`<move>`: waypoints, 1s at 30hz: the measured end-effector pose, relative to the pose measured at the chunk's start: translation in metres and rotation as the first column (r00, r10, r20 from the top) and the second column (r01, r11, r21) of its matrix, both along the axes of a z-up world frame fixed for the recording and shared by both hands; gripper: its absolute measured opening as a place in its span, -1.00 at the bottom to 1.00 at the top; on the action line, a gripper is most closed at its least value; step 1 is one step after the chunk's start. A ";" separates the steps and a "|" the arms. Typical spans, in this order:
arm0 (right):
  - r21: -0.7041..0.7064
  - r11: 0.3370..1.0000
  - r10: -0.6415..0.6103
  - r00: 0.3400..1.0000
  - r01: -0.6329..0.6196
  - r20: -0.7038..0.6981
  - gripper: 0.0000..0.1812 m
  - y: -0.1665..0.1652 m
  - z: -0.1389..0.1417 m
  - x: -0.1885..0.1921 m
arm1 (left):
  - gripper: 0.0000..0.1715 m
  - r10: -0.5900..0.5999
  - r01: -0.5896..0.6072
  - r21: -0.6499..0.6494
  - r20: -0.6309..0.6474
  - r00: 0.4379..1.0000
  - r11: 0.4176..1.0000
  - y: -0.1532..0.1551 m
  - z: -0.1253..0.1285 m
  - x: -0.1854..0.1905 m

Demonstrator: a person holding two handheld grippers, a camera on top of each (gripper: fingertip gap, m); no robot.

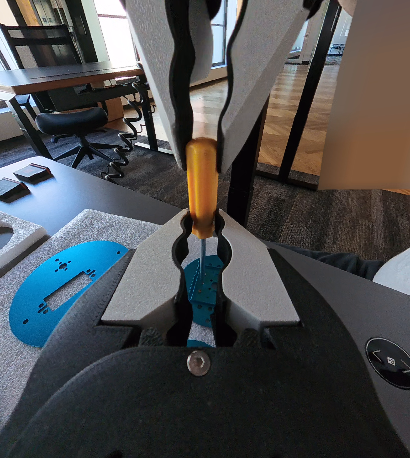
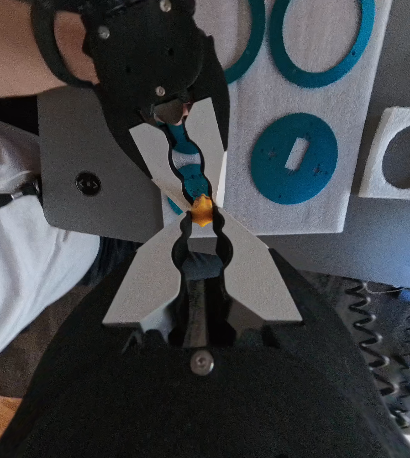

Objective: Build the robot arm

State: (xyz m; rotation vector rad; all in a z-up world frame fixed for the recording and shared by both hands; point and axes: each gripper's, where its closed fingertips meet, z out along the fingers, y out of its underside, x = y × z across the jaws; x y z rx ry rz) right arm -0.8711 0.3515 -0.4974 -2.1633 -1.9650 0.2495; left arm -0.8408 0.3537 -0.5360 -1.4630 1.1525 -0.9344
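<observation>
A screwdriver with a yellow handle (image 1: pixel 202 188) stands upright, its thin shaft pointing down onto a small blue perforated bracket (image 1: pixel 206 282) that lies on a blue disc. My left gripper (image 1: pixel 202 215) is shut on the lower end of the handle. My right gripper (image 1: pixel 201 161) comes down from above and is shut on the handle's top. In the right wrist view the handle (image 2: pixel 201 210) shows end-on, with my right gripper (image 2: pixel 201 218) and my left gripper (image 2: pixel 199 198) meeting tip to tip around it.
A white foam sheet (image 2: pixel 285 218) on the dark table (image 1: pixel 87 195) carries a blue disc with a rectangular slot (image 2: pixel 294 158) and blue rings (image 2: pixel 320 76). A foam block with an oval cutout (image 2: pixel 377 178) lies beside it. A coiled cable (image 2: pixel 370 332) hangs off the table edge.
</observation>
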 end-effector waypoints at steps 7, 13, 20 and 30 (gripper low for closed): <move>0.035 0.999 -0.001 1.000 0.001 0.000 -0.80 -0.002 -0.002 0.000 | -0.81 -0.023 0.023 0.008 -0.007 1.000 1.000 -0.001 0.000 0.002; 0.039 0.974 0.223 0.974 -0.224 0.020 -0.81 -0.004 -0.004 -0.001 | -0.81 -0.026 0.026 0.008 -0.002 1.000 1.000 -0.003 0.000 0.002; -0.006 0.978 -0.210 0.976 0.210 -0.053 -0.80 -0.001 -0.005 -0.002 | -0.83 -0.009 0.010 0.032 -0.027 1.000 0.999 0.000 -0.001 0.003; 0.084 0.947 0.306 0.951 -0.309 0.047 -0.81 -0.004 -0.007 -0.006 | -0.83 -0.039 0.039 0.026 -0.017 0.999 0.999 -0.003 -0.001 0.002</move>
